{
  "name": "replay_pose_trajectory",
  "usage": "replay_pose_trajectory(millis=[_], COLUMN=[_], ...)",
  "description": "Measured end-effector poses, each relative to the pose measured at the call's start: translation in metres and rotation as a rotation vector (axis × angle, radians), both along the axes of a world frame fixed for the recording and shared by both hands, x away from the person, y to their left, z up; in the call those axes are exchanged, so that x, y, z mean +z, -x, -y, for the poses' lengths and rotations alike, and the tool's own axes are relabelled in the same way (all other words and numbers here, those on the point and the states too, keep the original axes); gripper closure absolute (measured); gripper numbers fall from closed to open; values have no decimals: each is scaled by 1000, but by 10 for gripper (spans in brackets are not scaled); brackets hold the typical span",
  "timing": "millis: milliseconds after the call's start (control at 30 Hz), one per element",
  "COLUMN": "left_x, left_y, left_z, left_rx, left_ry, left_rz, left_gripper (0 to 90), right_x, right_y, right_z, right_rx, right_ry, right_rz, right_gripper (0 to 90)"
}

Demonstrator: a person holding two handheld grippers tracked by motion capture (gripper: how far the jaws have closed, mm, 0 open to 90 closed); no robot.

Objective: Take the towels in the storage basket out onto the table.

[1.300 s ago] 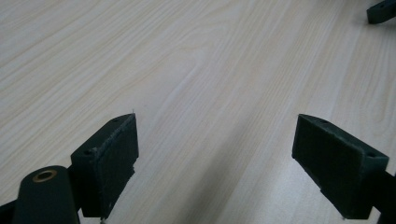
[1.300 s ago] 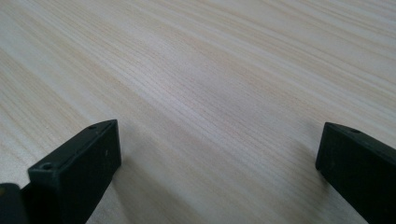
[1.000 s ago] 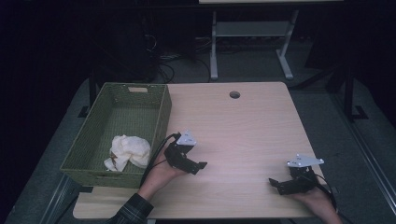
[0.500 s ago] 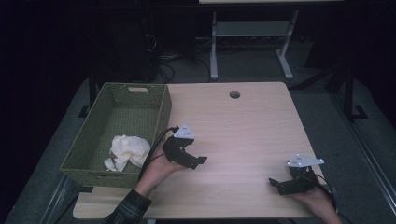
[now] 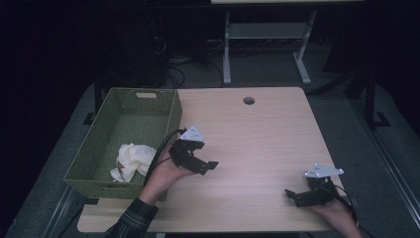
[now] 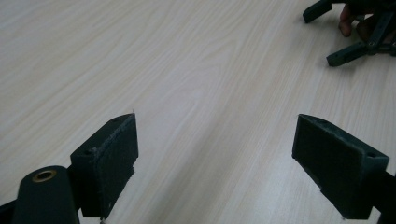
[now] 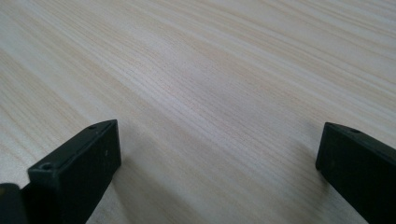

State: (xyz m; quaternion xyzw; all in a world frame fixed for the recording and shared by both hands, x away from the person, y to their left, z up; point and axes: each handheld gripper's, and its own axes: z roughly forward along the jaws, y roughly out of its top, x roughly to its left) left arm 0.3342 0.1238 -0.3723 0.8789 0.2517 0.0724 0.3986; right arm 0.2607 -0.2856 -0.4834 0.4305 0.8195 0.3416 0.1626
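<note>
- White cloth (image 5: 131, 159): crumpled, lying inside the green basket (image 5: 94, 159), in the end nearer the person, against the wall that faces the table's middle. No print or label readable on it.
- Green basket: woven, rectangular, on the table (image 5: 257, 134) at its left edge. A pale tag sits at its far wall; any writing on it is too small to read.
- Left gripper (image 5: 207, 166): held in the person's left hand (image 5: 166, 173) just beside the basket's near right corner, over bare wood. Jaws spread wide, nothing between them; the left gripper view shows both pads (image 6: 112, 161) apart above the table top. Its cable runs back toward the basket.
- Right gripper (image 5: 293, 196): well apart from the basket, near the table's front right corner, low over the wood. Jaws spread, gripping nothing; the right gripper view shows wood grain between them.
- Left gripper view also catches the right gripper (image 6: 334, 35) farther off.
- No brand marks readable on either gripper.
</note>
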Motion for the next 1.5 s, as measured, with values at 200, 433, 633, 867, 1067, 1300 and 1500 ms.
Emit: replay_pose_trajectory(millis=[200,433,633,867,1067,1300,1500], left_x=[10,19,23,26,29,32,33], left_y=[-3,-4,-6,-7,-7,-9,-10], left_z=[-11,-25,-37,-50,-61,-76,-87], left_rx=[12,33,55,72,92,122,148], left_ry=[11,15,17,14,13,5,1], left_rz=[3,13,14,11,18,24,32], left_gripper=[141,142,142,142,142,142,142], right_x=[0,0,0,0,0,0,0], right_y=[0,0,0,0,0,0,0], right_z=[0,0,0,0,0,0,0], right_rx=[1,1,0,-2,-2,-3,-2], right_ry=[0,-1,-1,-1,-1,-1,-1], right_rz=[0,-1,0,-1,-1,-1,-1], right_gripper=[0,0,0,0,0,0,0])
